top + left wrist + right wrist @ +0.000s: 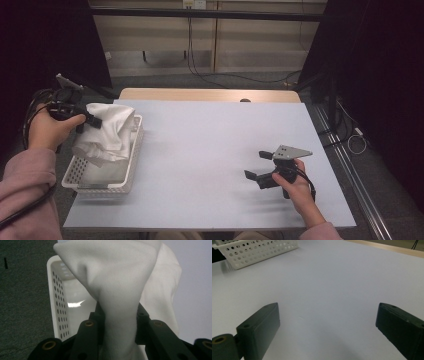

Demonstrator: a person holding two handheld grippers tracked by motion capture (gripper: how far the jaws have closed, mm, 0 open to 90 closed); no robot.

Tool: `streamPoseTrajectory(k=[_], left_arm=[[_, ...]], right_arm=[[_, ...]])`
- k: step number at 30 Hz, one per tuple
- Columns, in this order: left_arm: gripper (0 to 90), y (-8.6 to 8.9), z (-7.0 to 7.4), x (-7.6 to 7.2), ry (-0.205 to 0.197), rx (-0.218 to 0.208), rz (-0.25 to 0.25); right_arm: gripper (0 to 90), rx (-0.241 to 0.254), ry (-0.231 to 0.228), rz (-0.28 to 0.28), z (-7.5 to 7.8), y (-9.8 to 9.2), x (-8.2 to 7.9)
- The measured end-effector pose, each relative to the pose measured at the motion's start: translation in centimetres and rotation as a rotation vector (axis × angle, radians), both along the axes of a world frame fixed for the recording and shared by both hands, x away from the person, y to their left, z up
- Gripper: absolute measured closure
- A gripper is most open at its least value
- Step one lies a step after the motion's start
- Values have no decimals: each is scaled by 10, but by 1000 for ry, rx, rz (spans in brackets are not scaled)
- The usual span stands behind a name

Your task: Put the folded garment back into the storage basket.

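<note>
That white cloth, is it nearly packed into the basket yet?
Partly. The white cloth is already lifted and hangs over the white basket, with its lower folds inside. The left gripper grips it between its jaws. Lowering and letting go remain. The right gripper rests open on the table.

The table (210, 150) is being looked down on from above the person's side by the high view, facing forward toward the far wall, with both forearms being taken in from a fair height. The left gripper view is being aimed along its own jaws, very close to the white cloth (117, 290), with the basket (56, 297) being seen just behind. The right gripper view is being held low and near the table (332, 282), looking level across it. The basket (259, 250) is being shared by all three views, at the table's left edge (100, 175).
</note>
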State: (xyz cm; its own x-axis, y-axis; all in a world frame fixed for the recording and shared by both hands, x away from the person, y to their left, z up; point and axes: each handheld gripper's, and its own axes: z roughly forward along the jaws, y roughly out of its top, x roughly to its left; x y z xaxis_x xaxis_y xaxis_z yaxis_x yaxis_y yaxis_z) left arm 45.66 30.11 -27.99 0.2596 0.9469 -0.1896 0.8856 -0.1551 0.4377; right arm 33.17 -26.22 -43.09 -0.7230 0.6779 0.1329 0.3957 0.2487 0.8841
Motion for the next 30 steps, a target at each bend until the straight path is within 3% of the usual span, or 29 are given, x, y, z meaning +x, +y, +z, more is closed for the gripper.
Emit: streamPoseTrajectory(k=[20, 21, 22, 23, 29, 30], left_arm=[[718, 6, -21, 0, -1, 16, -12], [718, 9, -21, 0, 25, 36, -57], [718, 9, -22, 0, 24, 34, -56], [718, 7, -24, 0, 0, 17, -12], [717, 6, -32, 0, 12, 20, -11], [717, 9, -32, 1, 33, 39, -53]], right_arm=[[52, 2, 3, -3, 1, 0, 0], [52, 2, 3, -3, 1, 0, 0], [52, 2, 3, -4, 1, 0, 0], [52, 2, 2, -2, 1, 0, 0], [53, 0, 2, 0, 1, 0, 0], [53, -6, 0, -1, 0, 0, 0]])
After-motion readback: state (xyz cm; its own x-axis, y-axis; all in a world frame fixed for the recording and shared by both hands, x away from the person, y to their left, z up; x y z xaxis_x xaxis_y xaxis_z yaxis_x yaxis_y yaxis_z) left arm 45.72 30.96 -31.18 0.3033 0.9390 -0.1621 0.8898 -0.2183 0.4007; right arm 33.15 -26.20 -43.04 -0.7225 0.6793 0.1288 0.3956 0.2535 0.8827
